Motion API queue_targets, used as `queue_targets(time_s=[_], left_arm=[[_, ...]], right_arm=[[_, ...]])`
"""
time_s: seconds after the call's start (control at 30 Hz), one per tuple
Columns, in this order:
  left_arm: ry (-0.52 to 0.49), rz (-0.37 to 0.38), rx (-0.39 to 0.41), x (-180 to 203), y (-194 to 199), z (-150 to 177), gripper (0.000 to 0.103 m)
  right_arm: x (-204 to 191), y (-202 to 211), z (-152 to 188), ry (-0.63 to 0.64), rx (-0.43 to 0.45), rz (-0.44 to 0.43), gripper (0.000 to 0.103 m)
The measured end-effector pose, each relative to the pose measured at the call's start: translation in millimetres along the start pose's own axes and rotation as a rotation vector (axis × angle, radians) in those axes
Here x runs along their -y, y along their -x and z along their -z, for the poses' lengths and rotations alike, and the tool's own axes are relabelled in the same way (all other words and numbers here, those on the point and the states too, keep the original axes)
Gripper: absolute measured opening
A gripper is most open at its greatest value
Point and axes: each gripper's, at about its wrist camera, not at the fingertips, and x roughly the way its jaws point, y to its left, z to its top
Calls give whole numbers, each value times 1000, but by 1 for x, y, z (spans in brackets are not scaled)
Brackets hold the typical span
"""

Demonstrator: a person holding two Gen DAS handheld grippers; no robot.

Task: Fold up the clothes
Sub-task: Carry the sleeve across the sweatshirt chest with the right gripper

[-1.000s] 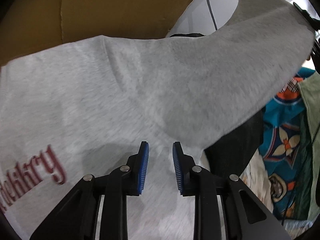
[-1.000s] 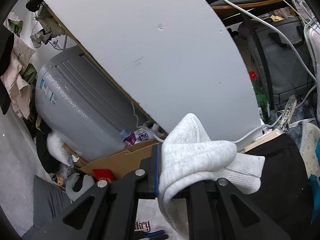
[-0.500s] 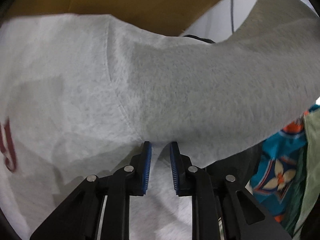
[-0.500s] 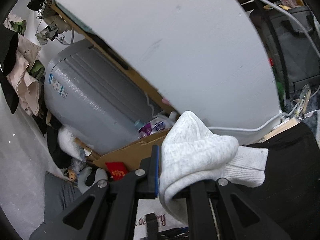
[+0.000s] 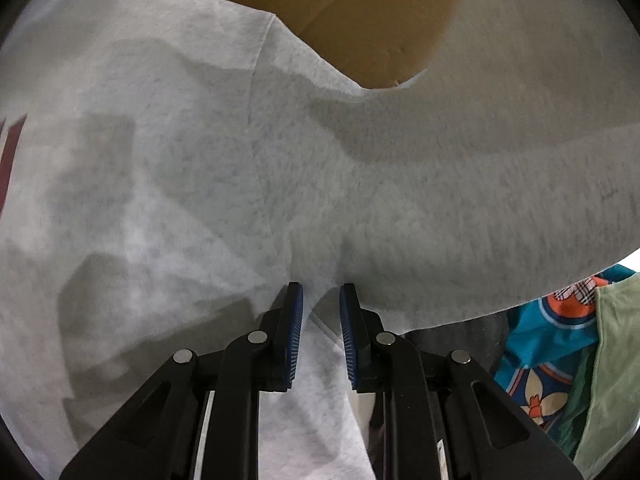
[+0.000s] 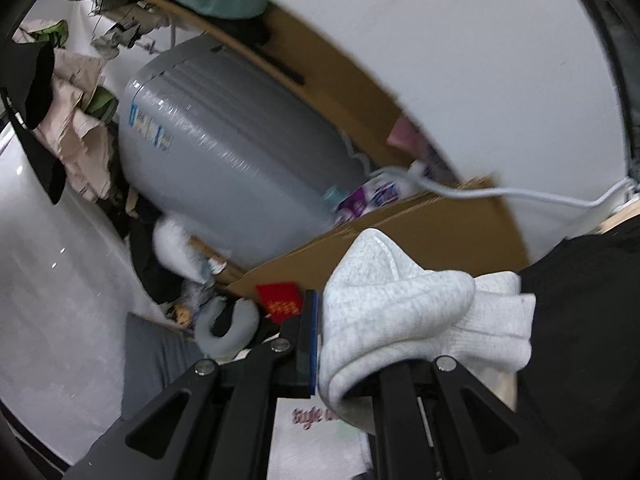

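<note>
Grey sweatshirt (image 5: 168, 168) lies spread under my left gripper (image 5: 321, 332), maroon lettering at its edge. Its sleeve cuff (image 6: 404, 308) is bunched, clamped in my right gripper (image 6: 344, 344). Left jaws narrowly apart, straddling a fabric ridge, not pinching it. I'd pin there and draw the sleeve across flat.

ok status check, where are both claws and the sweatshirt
Right claw shut on grey ribbed sweatshirt cuff. Left claw narrowly open over grey fleece sweatshirt body, nothing pinched. Brown cardboard box just beyond.
</note>
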Motion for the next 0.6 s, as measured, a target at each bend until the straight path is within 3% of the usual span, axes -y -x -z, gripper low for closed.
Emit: queue_targets(time_s=[0.13,0.23,0.43,0.6], left_arm=[[-3,16,-3,1,2,3,18],[-24,11,-56,-1,6,-3,18],[-248,-96,-283,0,43,-30,19],[-360,-232,-358,-16,111,-54,19]], right_arm=[[-14,-17,15,3,-53,-40,6],[-21,-28,27,-1,-88,-60,7],[-20,-44,45,-34,-134,-64,8],[-21,-57,55,-43,-150,-68,8]])
